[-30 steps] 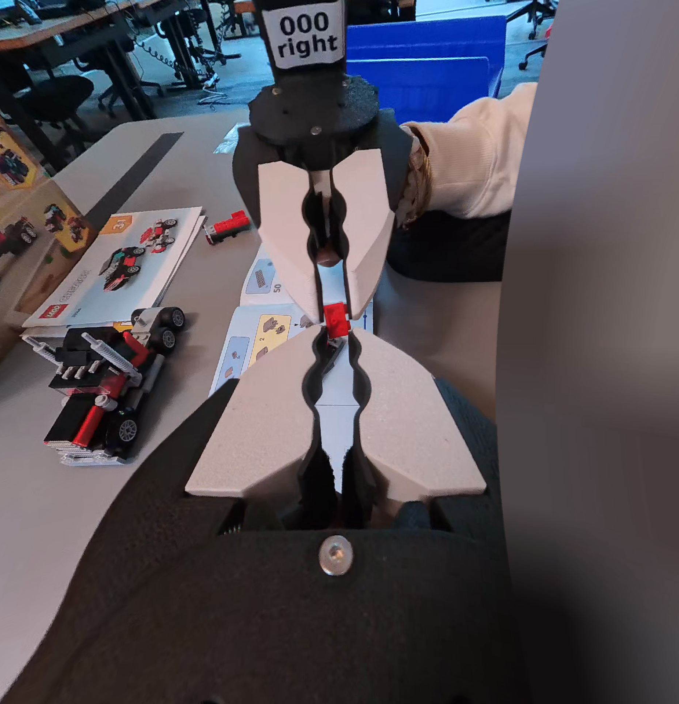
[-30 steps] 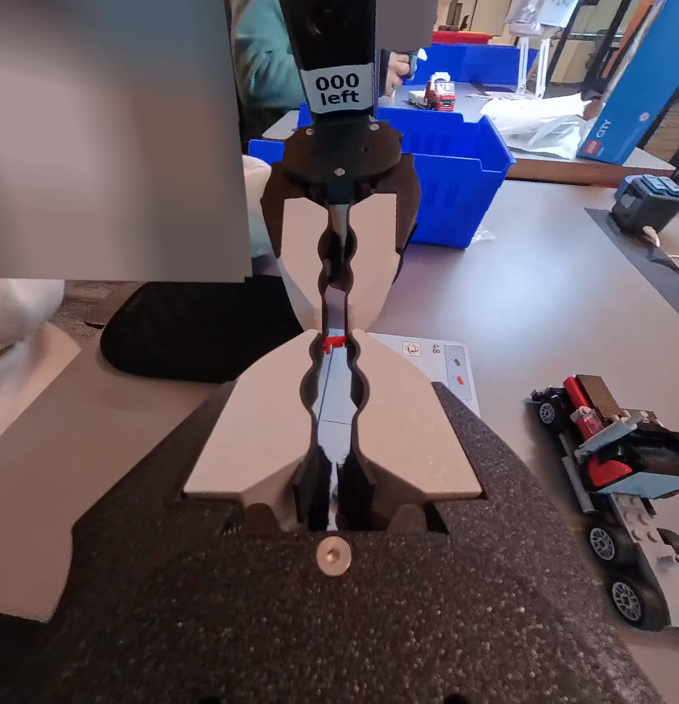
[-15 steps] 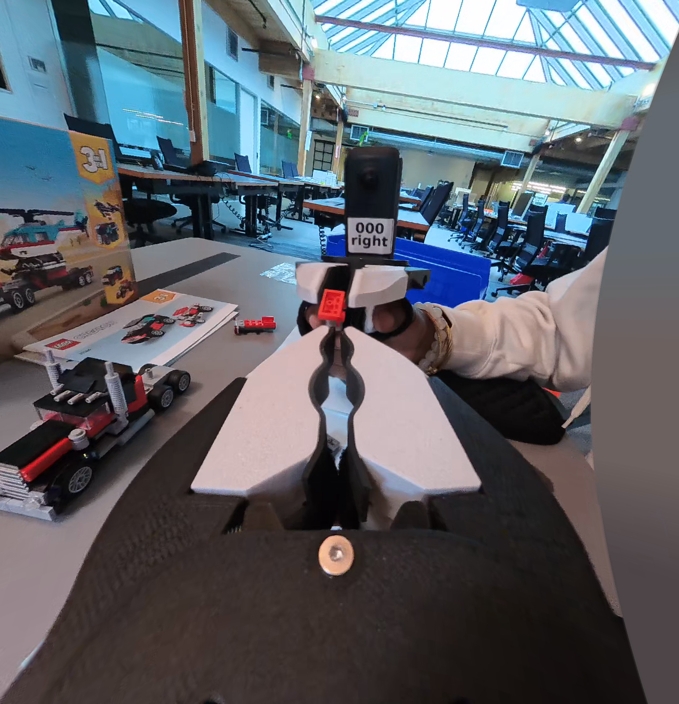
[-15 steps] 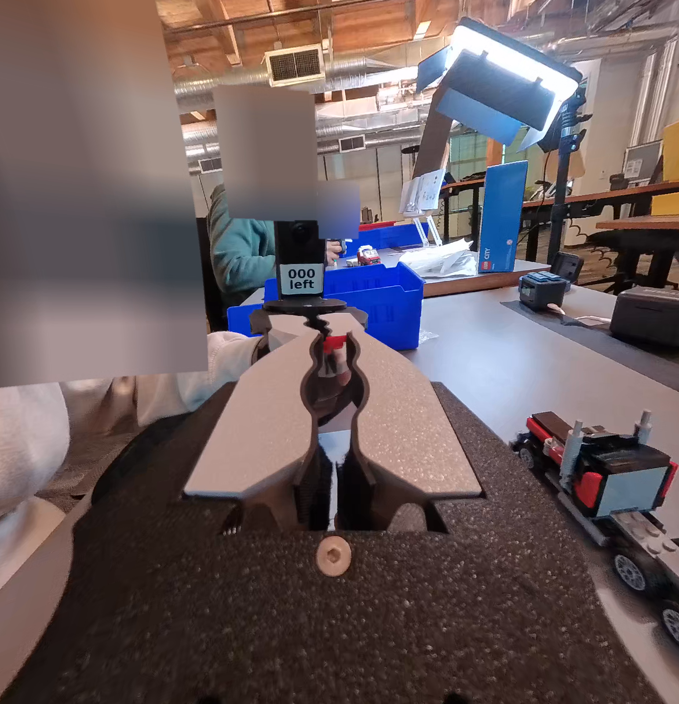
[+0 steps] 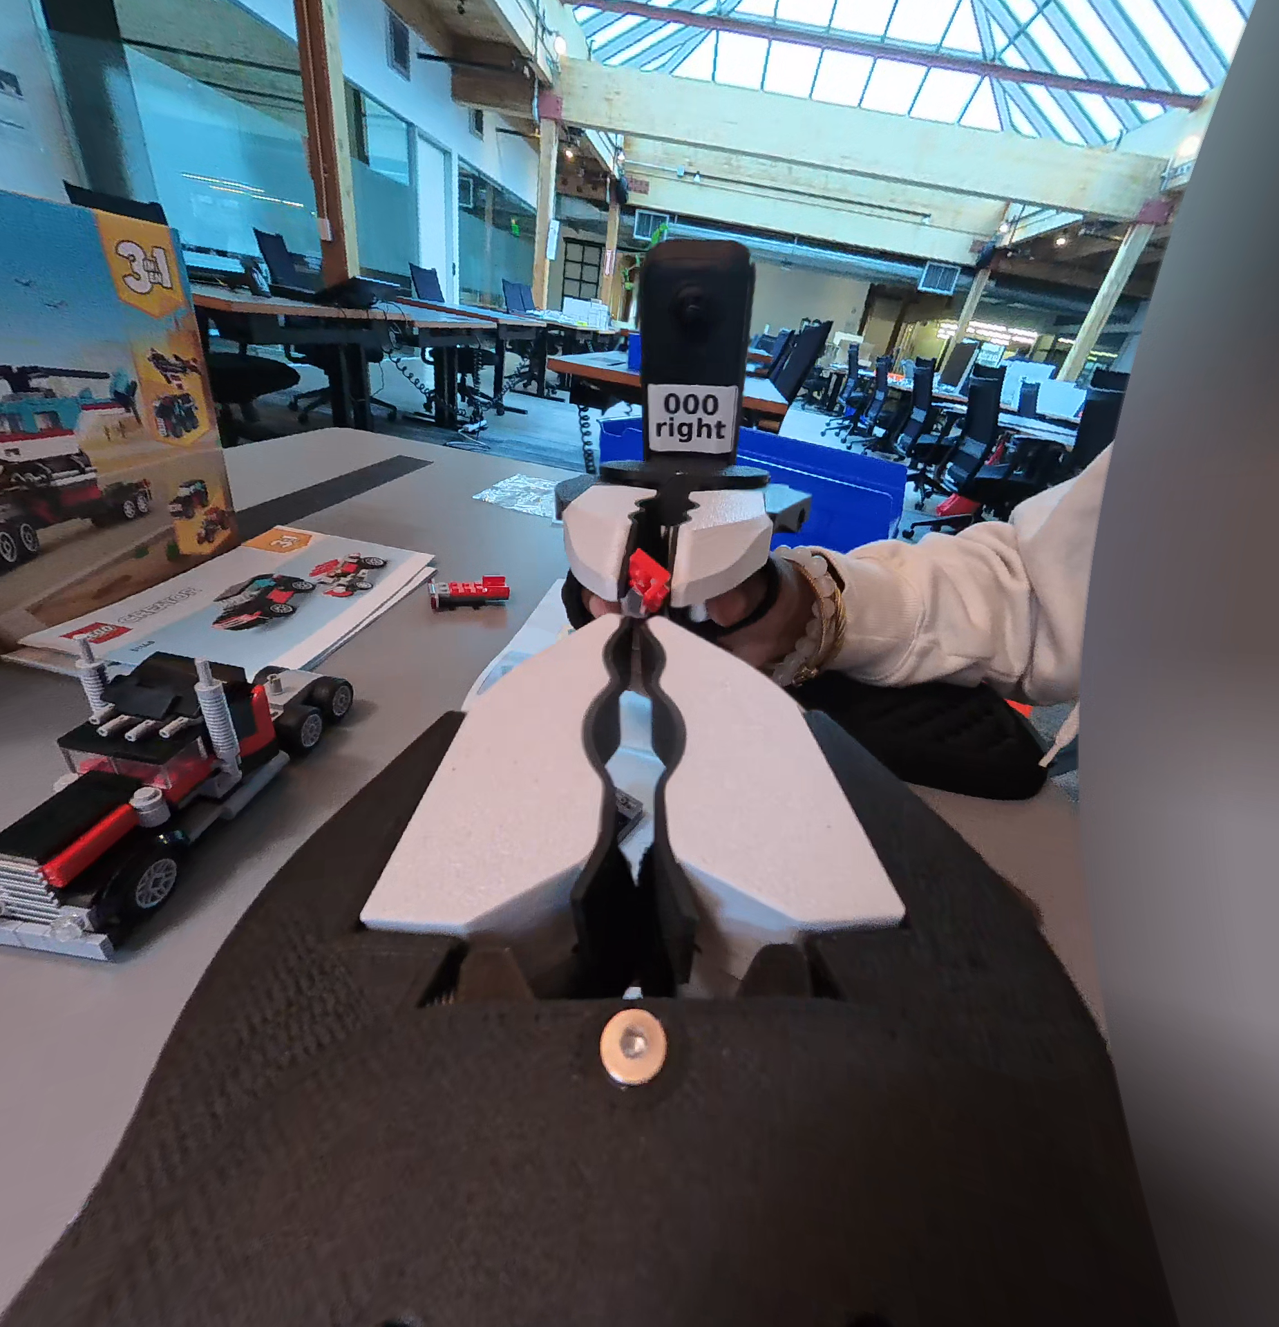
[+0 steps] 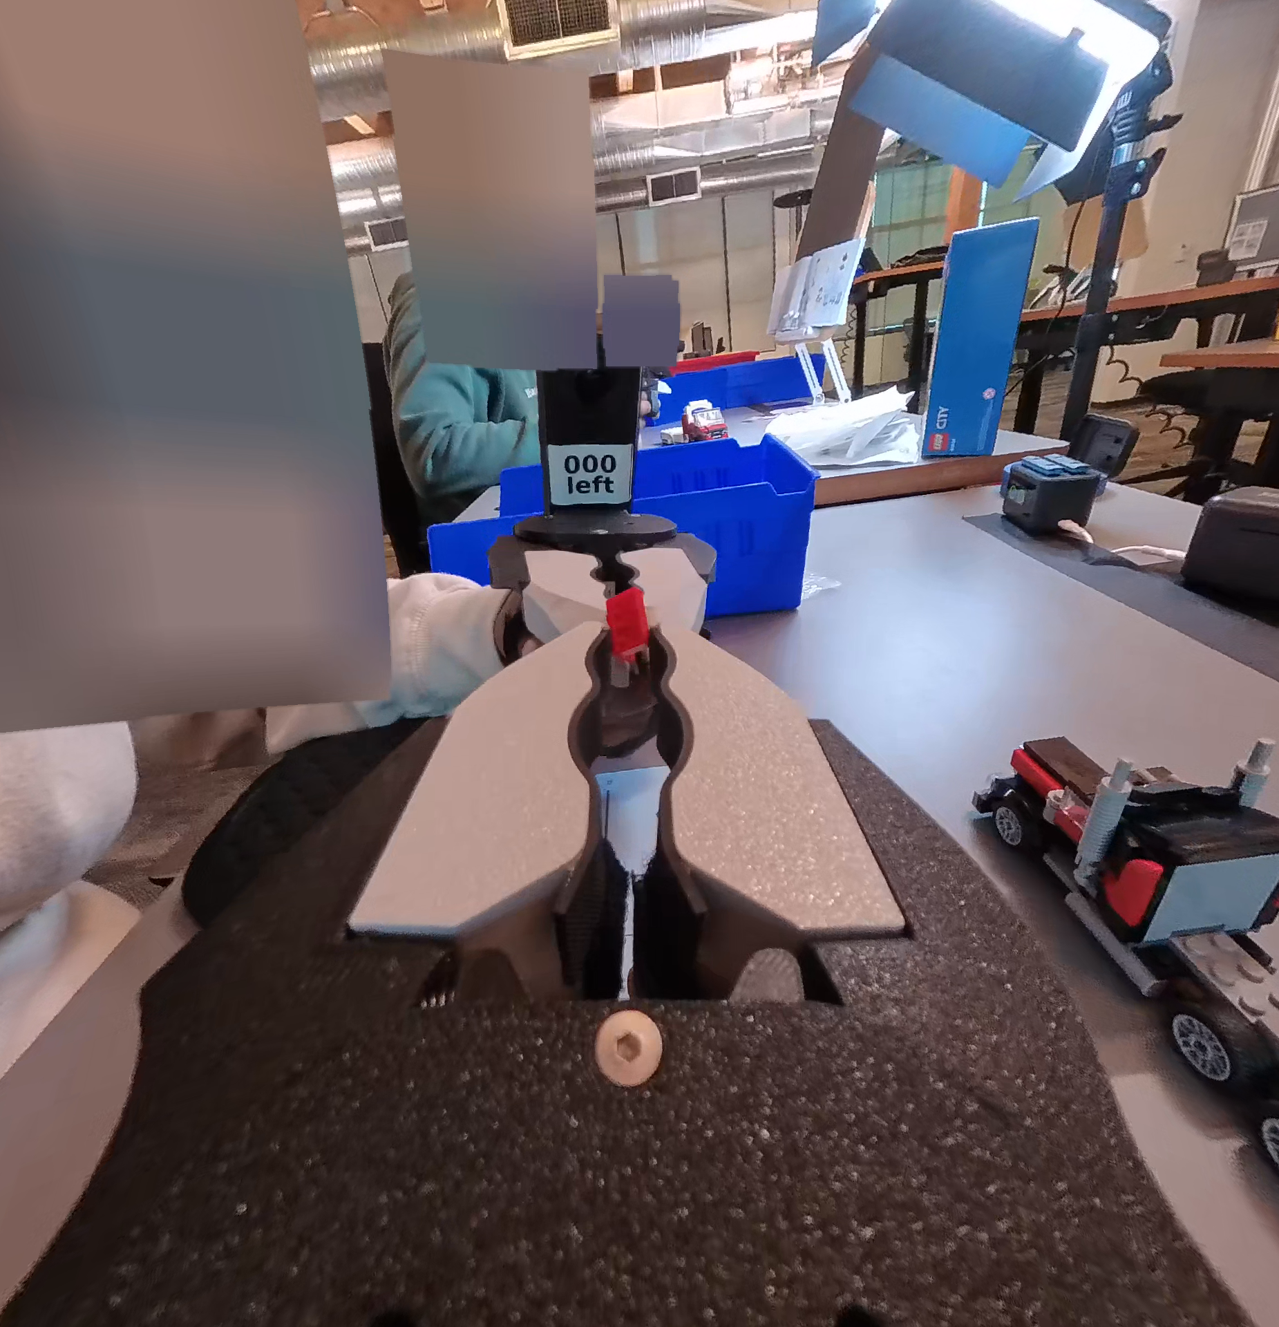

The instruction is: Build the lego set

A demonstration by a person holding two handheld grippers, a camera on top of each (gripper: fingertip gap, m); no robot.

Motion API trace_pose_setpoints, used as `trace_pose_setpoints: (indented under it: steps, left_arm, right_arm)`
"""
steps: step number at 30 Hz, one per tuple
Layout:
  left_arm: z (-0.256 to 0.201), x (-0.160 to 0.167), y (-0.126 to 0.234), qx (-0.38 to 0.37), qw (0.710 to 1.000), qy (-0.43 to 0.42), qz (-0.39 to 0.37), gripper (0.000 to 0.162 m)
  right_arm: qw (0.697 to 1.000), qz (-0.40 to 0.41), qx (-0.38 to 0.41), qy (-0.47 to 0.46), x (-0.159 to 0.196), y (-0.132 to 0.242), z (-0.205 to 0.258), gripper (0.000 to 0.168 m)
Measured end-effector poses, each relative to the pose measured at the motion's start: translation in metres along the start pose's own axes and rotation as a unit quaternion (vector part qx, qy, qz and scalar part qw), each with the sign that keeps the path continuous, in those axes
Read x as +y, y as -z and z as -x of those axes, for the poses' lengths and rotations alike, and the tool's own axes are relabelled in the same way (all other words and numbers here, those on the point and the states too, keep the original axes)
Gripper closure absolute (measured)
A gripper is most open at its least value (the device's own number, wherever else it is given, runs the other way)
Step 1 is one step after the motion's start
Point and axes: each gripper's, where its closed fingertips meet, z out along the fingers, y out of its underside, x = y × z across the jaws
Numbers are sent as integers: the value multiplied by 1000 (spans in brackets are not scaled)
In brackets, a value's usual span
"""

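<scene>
Mid-air join, as I read it: you hold both tools tip to tip above the table. Left gripper [image 5: 640, 623] is clenched on a small grey bit; right gripper [image 6: 628, 635] pinches the red piece [image 6: 626, 622], which sits between the 2 tips. Next, press square and keep the studs aligned. The truck [image 5: 148, 790] sits well off to the side.

The two grippers were held tip to tip above the desk [image 5: 435, 503], leaving no gap between them. Toward the left edge, passage was blocked by the truck model [image 5: 155, 783], the booklet [image 5: 248, 603] and the box [image 5: 83, 402]. Bare desk was left beyond the blue bin [image 6: 729, 531].
</scene>
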Motion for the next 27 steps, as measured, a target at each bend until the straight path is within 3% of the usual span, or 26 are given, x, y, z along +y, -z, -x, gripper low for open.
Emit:
trace_pose_setpoints:
  steps: [3, 8, 11, 14, 17, 22, 27]
  left_arm:
    - [2, 3, 1, -10, 999, -25, 17, 153]
    - [14, 2, 5, -94, 981, -163, 43, 142]
    - [29, -2, 5, -214, 940, -259, 53, 125]
    - [30, -2, 1, -285, 896, -328, 90, 125]
    - [31, 1, -3, -300, 886, -333, 122, 129]
    - [33, 6, -2, -302, 889, -314, 139, 144]
    - [29, 6, -4, -309, 884, -315, 152, 145]
  right_arm:
    - [999, 2, 10, -33, 0, 4, -6, 159]
    - [988, 35, 52, -139, 16, 9, -15, 158]
    - [966, -17, 79, -245, 15, 13, -22, 159]
    - [940, -69, 90, -323, 13, 14, -28, 159]
    - [925, -87, 94, -357, 15, 9, -29, 159]
    - [930, -75, 108, -343, 17, 7, -29, 159]
    - [933, -68, 118, -334, 19, 7, -29, 159]
